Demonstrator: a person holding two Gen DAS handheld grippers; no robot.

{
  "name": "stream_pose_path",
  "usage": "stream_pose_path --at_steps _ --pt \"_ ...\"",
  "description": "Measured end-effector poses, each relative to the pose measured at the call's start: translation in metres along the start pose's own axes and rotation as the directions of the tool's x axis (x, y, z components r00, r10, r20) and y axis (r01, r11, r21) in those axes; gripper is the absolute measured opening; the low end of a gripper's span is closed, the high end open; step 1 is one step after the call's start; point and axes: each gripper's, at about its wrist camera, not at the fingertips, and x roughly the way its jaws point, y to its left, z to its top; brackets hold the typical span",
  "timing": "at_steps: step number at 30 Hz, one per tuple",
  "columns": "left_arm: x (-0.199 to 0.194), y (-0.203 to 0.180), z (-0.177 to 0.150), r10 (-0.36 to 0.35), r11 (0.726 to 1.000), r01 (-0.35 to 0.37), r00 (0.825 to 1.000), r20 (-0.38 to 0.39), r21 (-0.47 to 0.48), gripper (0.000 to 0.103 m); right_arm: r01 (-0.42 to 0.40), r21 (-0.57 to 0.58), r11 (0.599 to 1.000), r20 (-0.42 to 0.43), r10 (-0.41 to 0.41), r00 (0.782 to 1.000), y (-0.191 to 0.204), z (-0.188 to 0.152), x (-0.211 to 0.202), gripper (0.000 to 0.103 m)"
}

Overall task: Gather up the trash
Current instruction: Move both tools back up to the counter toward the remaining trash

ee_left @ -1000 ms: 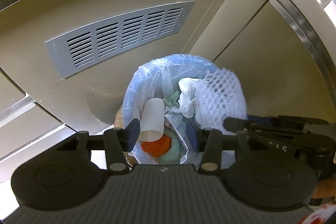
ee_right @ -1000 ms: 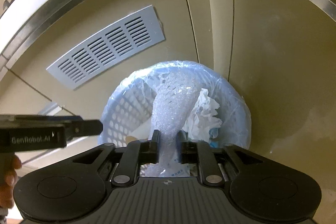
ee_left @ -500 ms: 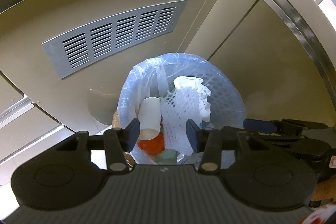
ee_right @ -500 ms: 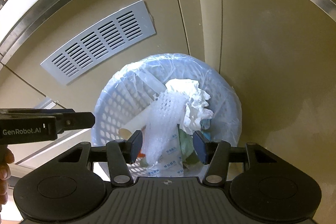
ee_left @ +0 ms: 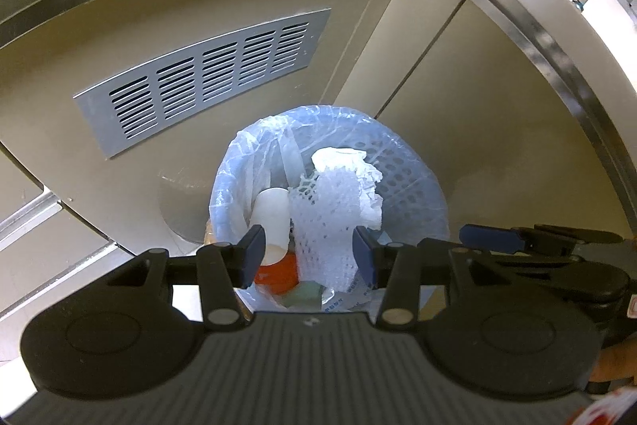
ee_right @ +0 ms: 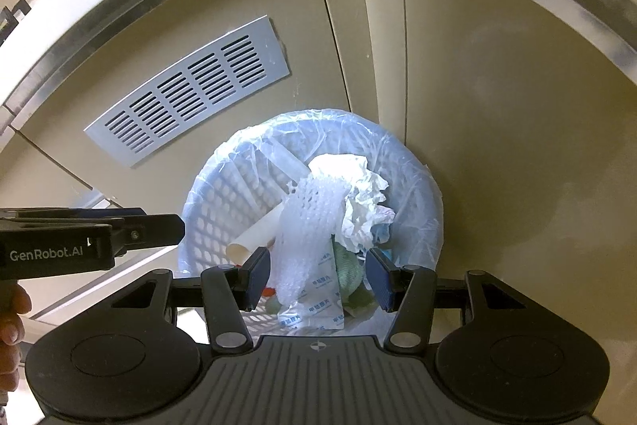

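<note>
Released since earlier: white foam net point(ee_right: 306, 226), now lying in lined bin point(ee_right: 422, 186) against crumpled tissue point(ee_right: 358, 186). Right claw point(ee_right: 318, 275) just opened, empty; left claw point(ee_left: 306, 257) half-open, empty.

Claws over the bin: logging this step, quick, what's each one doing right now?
Left claw: open, holding nothing.
Right claw: open, just widened; the foam net lies in the bin.

A foam net point(ee_right: 306, 226) lies in the bin point(ee_right: 207, 210), between a cup point(ee_right: 254, 237) and crumpled tissue point(ee_right: 358, 202).
</note>
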Motion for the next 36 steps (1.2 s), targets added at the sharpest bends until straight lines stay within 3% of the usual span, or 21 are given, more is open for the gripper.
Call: stream_pose_path --at_steps 8,19,36 --pt "-0.016 -0.004 -0.005 -0.013 1.000 0.012 1.000 0.010 0.018 0.044 0.003 0.013 1.000 0.013 -0.003 1.000 0.006 -0.003 -0.016 0.054" --pt "-0.072 -0.011 0.001 -0.065 0.997 0.061 0.996 0.068 0.056 0.044 -0.005 0.042 0.999 0.089 0.002 0.996 0.022 -0.004 -0.078 0.053" --pt "-0.152 -0.021 0.048 -0.134 0.987 0.108 0.960 0.247 0.116 0.044 0.006 0.070 0.998 0.319 -0.028 0.947 0.032 0.021 -0.172 0.053"
